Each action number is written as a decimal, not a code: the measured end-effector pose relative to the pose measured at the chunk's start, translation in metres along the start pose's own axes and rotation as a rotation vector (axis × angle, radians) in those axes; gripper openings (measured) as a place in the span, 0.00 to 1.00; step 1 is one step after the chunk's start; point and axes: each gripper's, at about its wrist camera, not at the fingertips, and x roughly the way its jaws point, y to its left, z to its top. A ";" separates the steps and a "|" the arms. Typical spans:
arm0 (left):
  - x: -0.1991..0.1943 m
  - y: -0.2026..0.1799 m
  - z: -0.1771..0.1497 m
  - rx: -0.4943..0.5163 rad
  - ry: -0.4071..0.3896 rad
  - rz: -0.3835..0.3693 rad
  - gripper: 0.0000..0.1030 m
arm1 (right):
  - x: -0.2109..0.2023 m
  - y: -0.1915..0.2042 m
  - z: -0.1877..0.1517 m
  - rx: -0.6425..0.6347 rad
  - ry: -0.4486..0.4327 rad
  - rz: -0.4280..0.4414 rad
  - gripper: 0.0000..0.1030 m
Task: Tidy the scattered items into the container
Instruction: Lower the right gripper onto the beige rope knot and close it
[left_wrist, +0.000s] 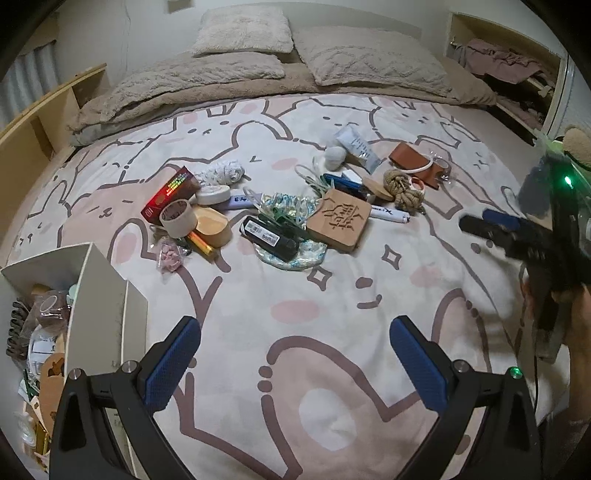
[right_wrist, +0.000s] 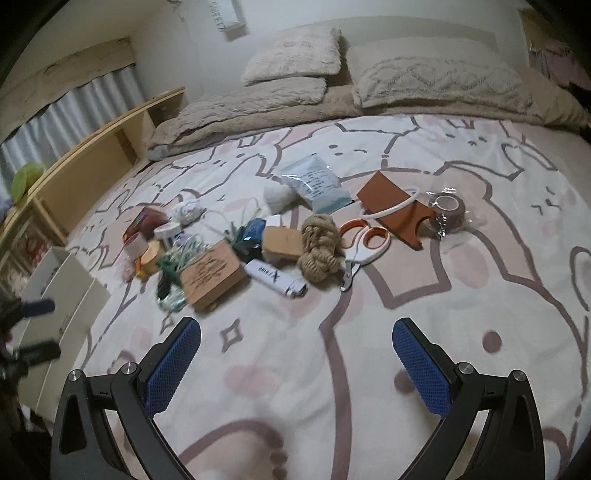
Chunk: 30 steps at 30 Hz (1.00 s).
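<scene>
Scattered items lie mid-bed on the bunny blanket: an engraved wooden block (left_wrist: 339, 219) (right_wrist: 211, 276), a black box (left_wrist: 269, 234), a tape roll (left_wrist: 178, 218), a rope bundle (left_wrist: 403, 189) (right_wrist: 320, 248), orange-handled scissors (right_wrist: 364, 242), a brown leather piece (right_wrist: 391, 208). The white container (left_wrist: 94, 295) (right_wrist: 61, 291), holding several items, stands at the left. My left gripper (left_wrist: 295, 363) is open and empty above bare blanket, right of the container. My right gripper (right_wrist: 297, 363) is open and empty, short of the pile; it shows blurred in the left wrist view (left_wrist: 491, 225).
Beige pillows (left_wrist: 243, 29) and a folded duvet (left_wrist: 184, 88) lie at the head of the bed. A wooden shelf (right_wrist: 92, 166) runs along the left side. An open closet (left_wrist: 506, 74) with clothes is at the far right.
</scene>
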 end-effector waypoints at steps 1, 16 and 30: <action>0.003 -0.001 0.000 0.000 0.005 -0.004 1.00 | 0.005 -0.003 0.004 0.008 0.001 0.002 1.00; 0.046 0.009 -0.001 -0.110 0.078 -0.031 0.98 | 0.062 -0.017 0.036 0.050 -0.064 -0.023 0.75; 0.075 0.025 0.014 -0.156 0.052 -0.047 0.82 | 0.104 0.004 0.021 -0.090 -0.005 -0.095 0.36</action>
